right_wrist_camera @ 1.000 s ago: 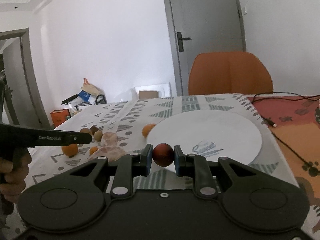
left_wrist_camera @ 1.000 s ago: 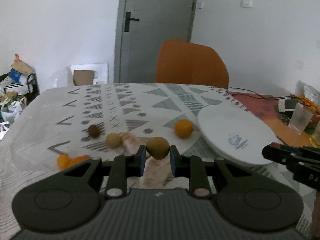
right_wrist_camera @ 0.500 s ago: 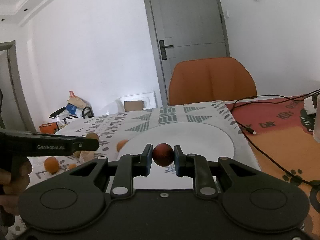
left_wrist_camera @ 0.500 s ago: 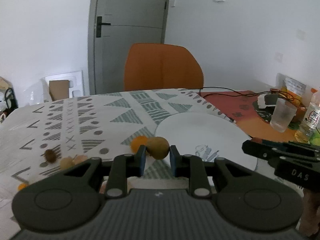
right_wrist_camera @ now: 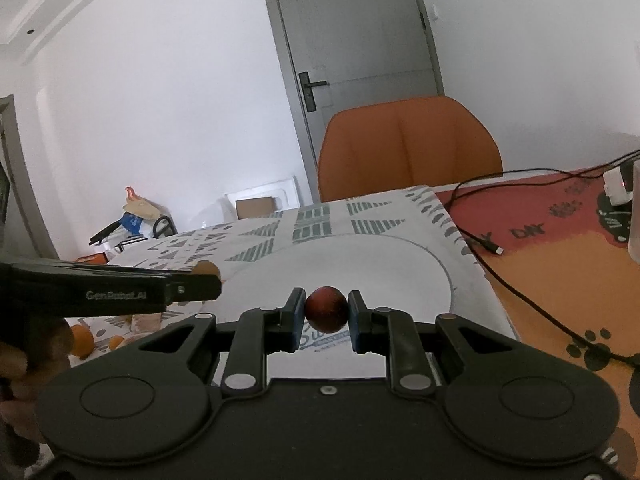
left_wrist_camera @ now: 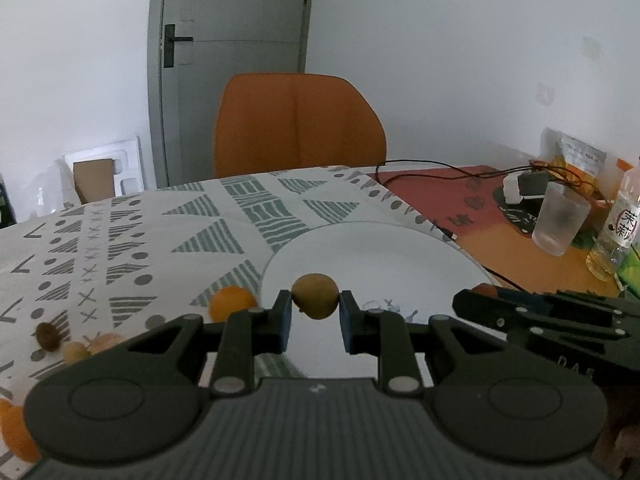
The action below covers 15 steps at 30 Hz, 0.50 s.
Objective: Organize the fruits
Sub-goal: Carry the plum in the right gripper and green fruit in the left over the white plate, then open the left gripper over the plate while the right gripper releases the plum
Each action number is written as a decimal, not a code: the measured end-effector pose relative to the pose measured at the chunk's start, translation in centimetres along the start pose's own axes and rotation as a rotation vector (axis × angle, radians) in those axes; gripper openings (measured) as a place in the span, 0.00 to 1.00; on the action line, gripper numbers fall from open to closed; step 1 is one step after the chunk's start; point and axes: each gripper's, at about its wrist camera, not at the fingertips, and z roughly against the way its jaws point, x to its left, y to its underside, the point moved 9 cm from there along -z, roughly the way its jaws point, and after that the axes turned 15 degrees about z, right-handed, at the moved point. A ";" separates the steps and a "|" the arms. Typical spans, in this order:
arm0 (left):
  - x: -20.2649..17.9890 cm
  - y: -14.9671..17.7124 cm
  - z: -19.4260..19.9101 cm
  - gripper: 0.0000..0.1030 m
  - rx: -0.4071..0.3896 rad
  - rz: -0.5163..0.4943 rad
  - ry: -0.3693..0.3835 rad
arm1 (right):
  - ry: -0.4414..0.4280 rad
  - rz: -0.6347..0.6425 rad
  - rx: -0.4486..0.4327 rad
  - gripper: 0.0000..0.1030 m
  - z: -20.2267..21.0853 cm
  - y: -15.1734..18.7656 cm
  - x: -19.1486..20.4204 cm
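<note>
Two handheld claws are hovering over a white plate [left_wrist_camera: 400, 252] on a worktop [left_wrist_camera: 120, 240] covered with a patterned cloth. The left claw [left_wrist_camera: 315, 312] is closed tightly on a yellow-green fruit [left_wrist_camera: 315, 295], pinching it at the very tips of its pads above the near left part of the plate. The right claw [right_wrist_camera: 322, 316] is likewise clamped on a dark red fruit [right_wrist_camera: 326, 308], held above the plate's near edge.

Risks, as a judgement: each fruit is round and gripped only at the pad tips, so it could slip free during a tilt. Released from a height, either one could roll off the shallow plate. The two claws are close together and could bump.

The left wrist view is showing loose fruit waiting on the cloth: an orange fruit [left_wrist_camera: 232, 302] just beside the plate's rim and small brown ones [left_wrist_camera: 48, 334] further left, plus a glass [left_wrist_camera: 560, 222] and a bottle [left_wrist_camera: 618, 236] at far right. The right wrist view is showing the hand [right_wrist_camera: 28, 344] gripping the left tool, and printed lettering [right_wrist_camera: 324, 338] on the plate.
</note>
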 end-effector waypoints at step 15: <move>2.4 -0.4 2.5 0.68 -0.057 0.016 -0.085 | 0.041 0.001 -0.001 0.23 -0.2 -0.2 -0.6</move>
